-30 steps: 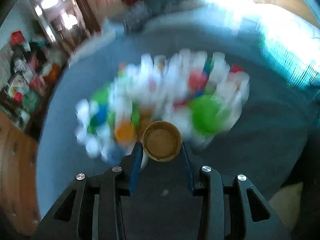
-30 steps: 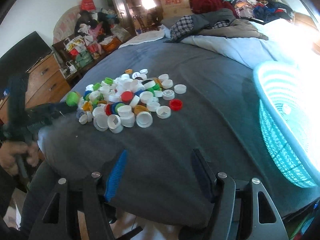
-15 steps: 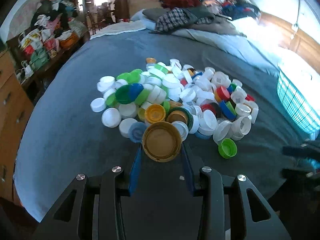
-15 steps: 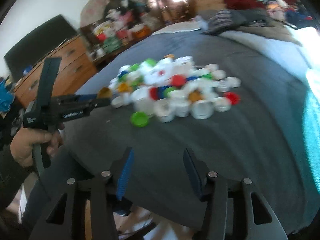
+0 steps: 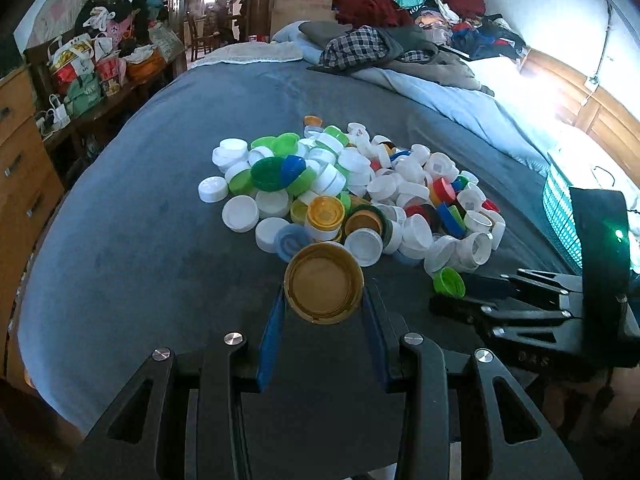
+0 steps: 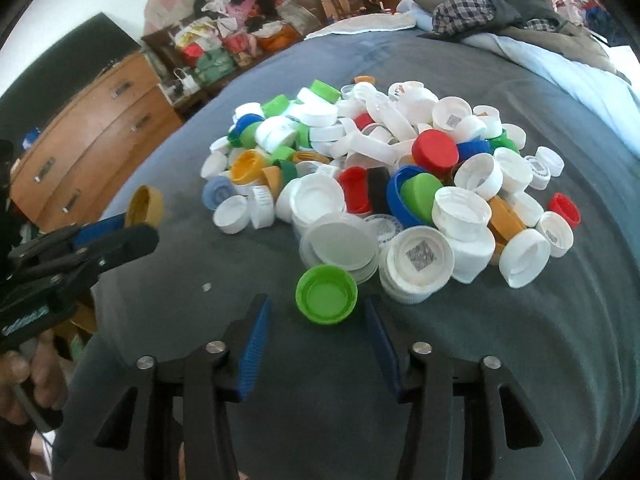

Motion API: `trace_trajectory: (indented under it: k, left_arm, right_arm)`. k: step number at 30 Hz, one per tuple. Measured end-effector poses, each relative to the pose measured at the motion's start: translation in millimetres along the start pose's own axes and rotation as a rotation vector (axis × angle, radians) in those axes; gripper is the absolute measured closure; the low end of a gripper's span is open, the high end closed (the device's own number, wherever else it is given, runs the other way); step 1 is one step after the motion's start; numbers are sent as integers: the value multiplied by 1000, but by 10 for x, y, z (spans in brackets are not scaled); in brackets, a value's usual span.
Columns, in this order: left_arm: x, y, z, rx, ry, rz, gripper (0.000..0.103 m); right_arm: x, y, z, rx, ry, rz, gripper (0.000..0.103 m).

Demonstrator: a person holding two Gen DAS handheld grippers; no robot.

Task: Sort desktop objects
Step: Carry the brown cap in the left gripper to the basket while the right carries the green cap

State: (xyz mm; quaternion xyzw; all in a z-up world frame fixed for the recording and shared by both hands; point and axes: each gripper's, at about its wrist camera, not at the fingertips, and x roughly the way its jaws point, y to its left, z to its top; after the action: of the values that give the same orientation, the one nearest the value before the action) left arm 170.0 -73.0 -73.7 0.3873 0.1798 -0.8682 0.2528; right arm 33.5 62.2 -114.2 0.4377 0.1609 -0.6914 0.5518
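Jaws of left gripper [image 5: 323, 300] clamp gold cap [image 5: 323, 282]; right gripper [image 6: 316, 312] gapes around green cap [image 6: 326, 293].

No lettering reads clearly; the white cap [image 6: 420, 255] carries only a blurred QR-like code.

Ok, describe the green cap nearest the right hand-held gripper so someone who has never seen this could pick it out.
On the dark grey bedspread lies a heap of plastic bottle caps. At its near edge, just ahead of the open right hand-held gripper, sits a bright green round plastic cap. It lies alone, hollow side up, while the other green caps are buried in the heap.
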Motion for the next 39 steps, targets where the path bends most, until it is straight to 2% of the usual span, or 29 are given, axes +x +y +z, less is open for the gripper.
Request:
trace_trajectory:
  k: [1, 2, 6, 12, 17, 23, 39]
  left_arm:
    - [-2, -15, -2, -1, -1, -5, 70]
    - [-10, -26, 0, 0, -2, -10, 70]
    - [-73, -120, 21, 13, -14, -21, 70]
    - [-129, -382, 105, 60, -24, -39, 70]
    - [-118, -708, 224, 95, -30, -79, 70]
    - [-87, -1227, 463, 169, -45, -127, 70]
    - [153, -2915, 1114, 369, -64, -257, 70]
  right_arm:
    - [-5, -22, 9, 8, -1, -7, 61]
    - [-16, -39, 11, 11, -3, -12, 70]
    - [-175, -26, -8, -13, -20, -28, 70]
    - [-643, 61, -39, -78, -82, -66, 70]
    - [-977, -4, -5, -111, -118, -151, 70]
    - [-1348, -302, 98, -104, -158, -270, 70]
    - [-2351, -1494, 243, 1, -244, -523, 70]
